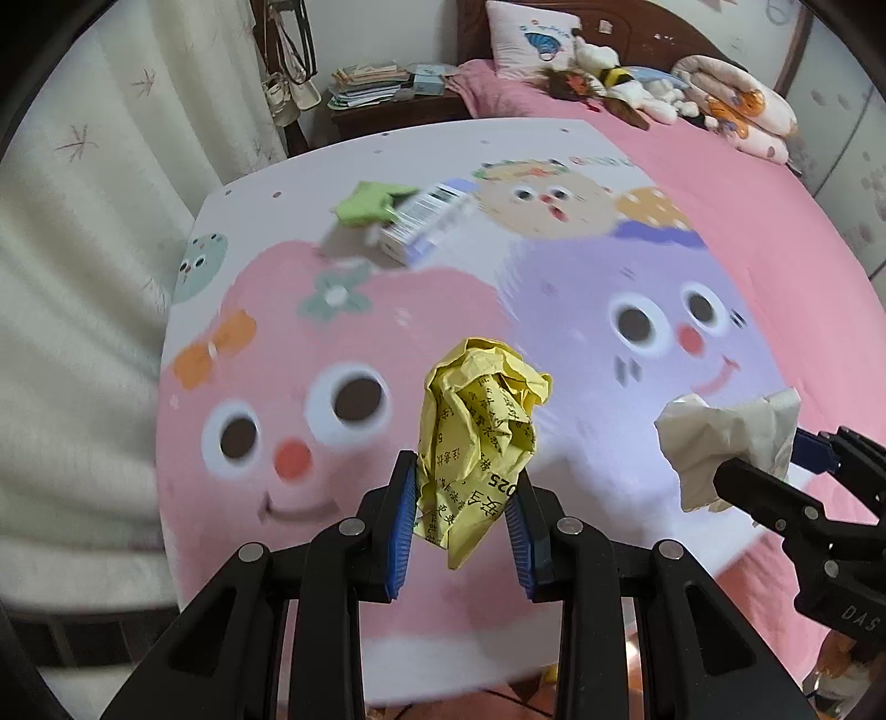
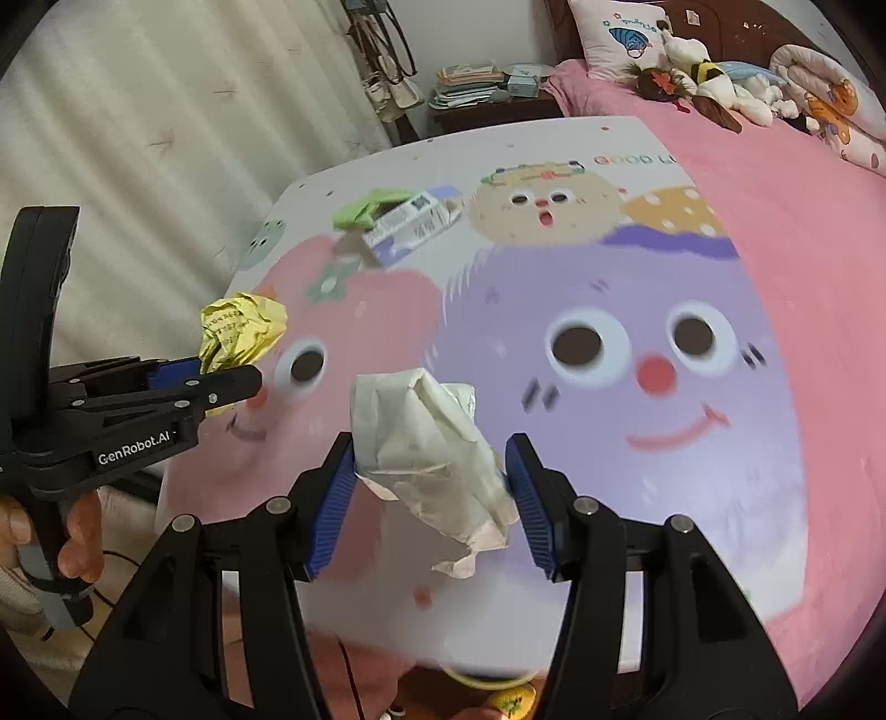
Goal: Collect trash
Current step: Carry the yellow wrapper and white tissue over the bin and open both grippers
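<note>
My left gripper [image 1: 462,487] is shut on a crumpled yellow printed paper [image 1: 482,426], held in the air above the cartoon-print table [image 1: 343,310]. My right gripper [image 2: 432,476] is shut on a crumpled white tissue wad [image 2: 426,443], also lifted off the table. In the left wrist view the right gripper [image 1: 775,471] shows at the right with the tissue [image 1: 720,437]. The right wrist view has the left gripper [image 2: 221,376] at the left with the yellow paper [image 2: 241,329]. At the table's far side lie a crumpled green paper [image 1: 368,202] and a small white-and-blue carton [image 1: 423,221], touching each other.
A pink bed [image 1: 720,183] with a pillow [image 1: 531,33], plush toys [image 1: 609,77] and a folded quilt runs along the table's right and far side. A dark nightstand [image 1: 387,105] with stacked papers stands behind the table. Cream curtains [image 1: 83,249] hang on the left.
</note>
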